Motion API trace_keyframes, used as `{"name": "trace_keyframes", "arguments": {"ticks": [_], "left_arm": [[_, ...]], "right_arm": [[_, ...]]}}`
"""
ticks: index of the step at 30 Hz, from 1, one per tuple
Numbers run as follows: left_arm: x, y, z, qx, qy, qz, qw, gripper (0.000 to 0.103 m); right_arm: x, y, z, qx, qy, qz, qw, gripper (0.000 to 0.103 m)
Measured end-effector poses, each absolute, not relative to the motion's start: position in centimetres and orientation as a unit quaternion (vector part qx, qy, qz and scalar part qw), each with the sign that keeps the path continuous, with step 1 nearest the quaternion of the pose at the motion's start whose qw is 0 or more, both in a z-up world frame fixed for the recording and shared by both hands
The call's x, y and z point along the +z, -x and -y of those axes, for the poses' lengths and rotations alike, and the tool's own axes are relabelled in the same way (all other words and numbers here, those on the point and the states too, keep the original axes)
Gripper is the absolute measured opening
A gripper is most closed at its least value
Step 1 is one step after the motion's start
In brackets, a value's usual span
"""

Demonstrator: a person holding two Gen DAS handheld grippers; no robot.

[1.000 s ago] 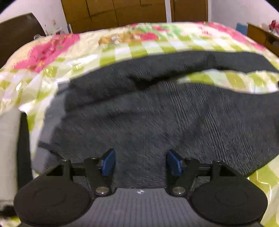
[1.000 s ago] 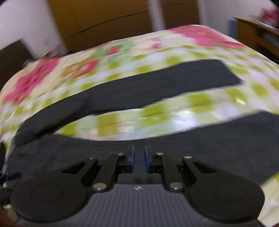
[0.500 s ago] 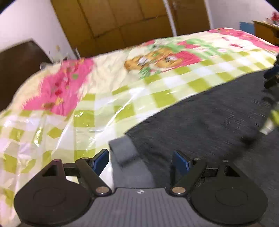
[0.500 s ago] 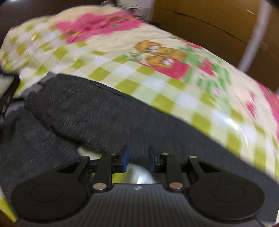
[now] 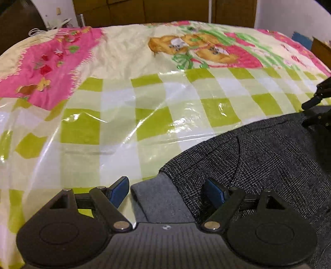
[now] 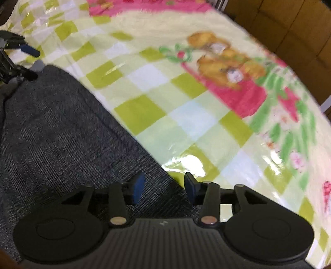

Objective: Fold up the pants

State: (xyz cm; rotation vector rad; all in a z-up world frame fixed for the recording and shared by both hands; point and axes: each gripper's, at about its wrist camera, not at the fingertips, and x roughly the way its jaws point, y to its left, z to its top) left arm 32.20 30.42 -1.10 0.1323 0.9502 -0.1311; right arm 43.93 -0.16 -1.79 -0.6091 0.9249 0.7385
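Wooden wardrobe doors [image 5: 144, 10] at the back, white wall beside them. Below, a bed [image 5: 124, 68] under a bedspread with green and white squares, pink patches and a bear print [image 5: 196, 47], all covered with shiny clear plastic.

Dark grey pants [image 5: 258, 157] spread flat on the near right part of the bed in the left wrist view, on the near left part in the right wrist view [image 6: 58, 128]. Lighter grey waistband [image 5: 157, 198] at the corner of the pants, lying on the bedspread.

Left gripper [image 5: 167, 192] low over this corner, fingers spread wide apart, blue pads on each side (one over the bedspread, one over the dark cloth), waistband in the gap between them but not pinched. Seen also from the right wrist camera at the far left edge [image 6: 29, 62], just beside the pants corner.

Right gripper [image 6: 163, 186] spread apart too, but less wide, over the edge of the pants where cloth meets bedspread; left pad above the grey cloth, right pad above a green square. Nothing held between. Visible from the left wrist view at the far right edge [image 5: 314, 109], near the upper border of the pants.
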Motion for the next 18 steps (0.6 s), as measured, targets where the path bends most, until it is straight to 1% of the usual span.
{"name": "trace_keyframes", "arguments": {"ticks": [2, 5, 9, 10, 11, 12, 13, 14, 15, 16, 18], "left_arm": [[-1.5, -32.8, -30.2, -0.066, -0.073, -0.467, 0.879, 0.094], [-2.0, -33.5, -30.3, -0.067, -0.072, -0.48, 0.872, 0.099], [-2.7, -34.0, -30.9, -0.06, -0.046, -0.493, 0.867, 0.1], [-2.7, -34.0, -30.7, -0.054, -0.05, -0.491, 0.868, 0.095], [-2.6, -33.8, -30.4, -0.051, -0.055, -0.484, 0.872, 0.083], [-2.4, -33.7, -30.0, -0.043, -0.062, -0.479, 0.874, 0.081], [-2.2, -33.6, -29.6, -0.036, -0.074, -0.474, 0.877, 0.075], [-2.1, -33.5, -29.5, -0.03, -0.081, -0.471, 0.878, 0.066], [-1.9, -33.4, -29.4, -0.023, -0.087, -0.467, 0.88, 0.061], [-1.6, -33.2, -29.5, -0.016, -0.087, -0.464, 0.881, 0.053], [-0.8, -32.6, -29.9, -0.01, -0.082, -0.457, 0.886, 0.035]], "right_arm": [[-2.7, -44.4, -0.1, 0.35, 0.293, -0.438, 0.775, 0.043], [-3.3, -45.1, 0.1, 0.353, 0.277, -0.456, 0.769, 0.042], [-3.4, -45.3, 0.4, 0.359, 0.269, -0.462, 0.765, 0.04], [-3.4, -45.2, 0.4, 0.36, 0.269, -0.462, 0.765, 0.035], [-3.6, -45.1, 0.4, 0.361, 0.267, -0.463, 0.765, 0.023], [-3.7, -44.9, 0.2, 0.361, 0.262, -0.465, 0.765, 0.016], [-3.7, -44.6, -0.2, 0.359, 0.261, -0.463, 0.767, 0.01], [-3.7, -44.2, -0.5, 0.355, 0.27, -0.457, 0.769, 0.006], [-3.7, -43.6, -0.8, 0.353, 0.283, -0.448, 0.771, 0.005], [-3.5, -43.3, -1.0, 0.347, 0.287, -0.443, 0.775, 0.002], [-2.9, -43.0, -0.8, 0.334, 0.273, -0.437, 0.789, 0.001]]}}
